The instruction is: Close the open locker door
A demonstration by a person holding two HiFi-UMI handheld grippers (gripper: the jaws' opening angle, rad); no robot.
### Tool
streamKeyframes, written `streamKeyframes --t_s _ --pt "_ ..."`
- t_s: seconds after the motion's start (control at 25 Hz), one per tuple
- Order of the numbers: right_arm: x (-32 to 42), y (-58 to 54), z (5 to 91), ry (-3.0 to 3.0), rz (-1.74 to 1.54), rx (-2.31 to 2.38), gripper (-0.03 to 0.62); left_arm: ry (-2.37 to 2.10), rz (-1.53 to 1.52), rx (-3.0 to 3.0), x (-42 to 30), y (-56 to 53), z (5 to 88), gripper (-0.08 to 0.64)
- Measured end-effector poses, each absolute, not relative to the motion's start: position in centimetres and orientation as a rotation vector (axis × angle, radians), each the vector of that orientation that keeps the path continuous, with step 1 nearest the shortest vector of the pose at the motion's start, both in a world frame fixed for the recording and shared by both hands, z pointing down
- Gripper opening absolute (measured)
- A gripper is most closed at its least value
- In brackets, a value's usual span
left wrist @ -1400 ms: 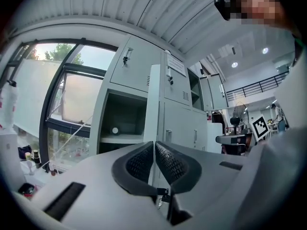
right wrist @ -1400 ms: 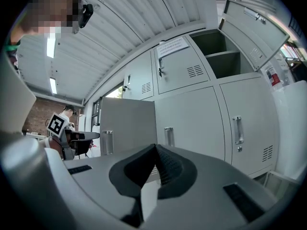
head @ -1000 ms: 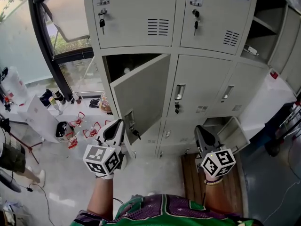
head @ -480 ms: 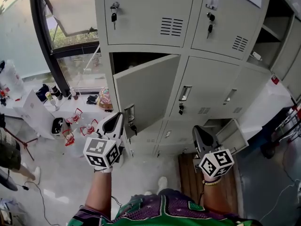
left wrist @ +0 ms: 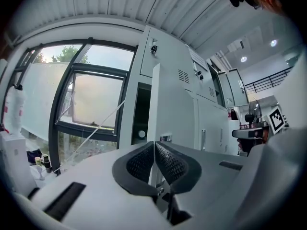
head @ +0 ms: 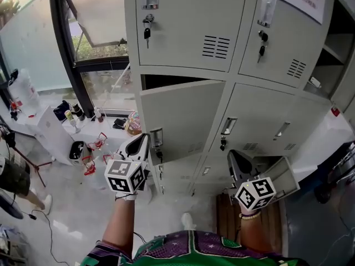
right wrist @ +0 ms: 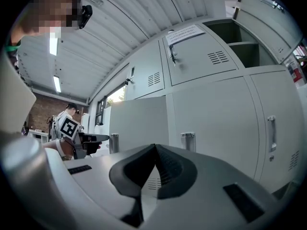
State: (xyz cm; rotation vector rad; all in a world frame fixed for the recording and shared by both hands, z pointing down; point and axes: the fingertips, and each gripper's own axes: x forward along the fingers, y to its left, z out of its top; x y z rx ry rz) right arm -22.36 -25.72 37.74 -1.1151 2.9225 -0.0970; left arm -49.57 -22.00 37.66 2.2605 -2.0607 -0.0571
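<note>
**A:** Where's the door relative to the fingers?

**B:** In the head view the open locker door (head: pixel 183 118) hangs ajar in the middle row, with a dark gap (head: pixel 161 81) along its top. The left gripper (head: pixel 144 139) has its jaws pressed together with nothing between them. Its tips are at the door's 8 o'clock corner, just beside the door handle (head: pixel 157 137), and I can't tell if they touch. In the left gripper view the door's free edge (left wrist: pixel 155 99) rises at 12 o'clock from the tips.

**A:** And the other hand?

**B:** The right gripper (head: pixel 234 154) is also closed and empty. It is at the door's 4 o'clock, well apart from it, pointing at the neighbouring closed locker (head: pixel 260 115).

**A:** What's nearby?

**B:** A key (head: pixel 160 155) dangles under the handle, at 3 o'clock of the left tips. A lower locker door (head: pixel 280 176) stands ajar at 3 o'clock of the right gripper. There's a window (head: pixel 100 43) at the door's 10 o'clock, bottles (head: pixel 71 115) at its 9 o'clock, and a shoe (head: pixel 187 220) on the floor at 6 o'clock.
</note>
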Motion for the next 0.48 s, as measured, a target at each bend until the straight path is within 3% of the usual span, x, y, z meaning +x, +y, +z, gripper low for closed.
streamKeyframes --t_s 0.48 --pt "-23.0 -30.5 36.6 2.916 -0.083 -1.052 0.006 -2.148 -0.057 2.165 -52.4 -26.3 37.5 0.029"
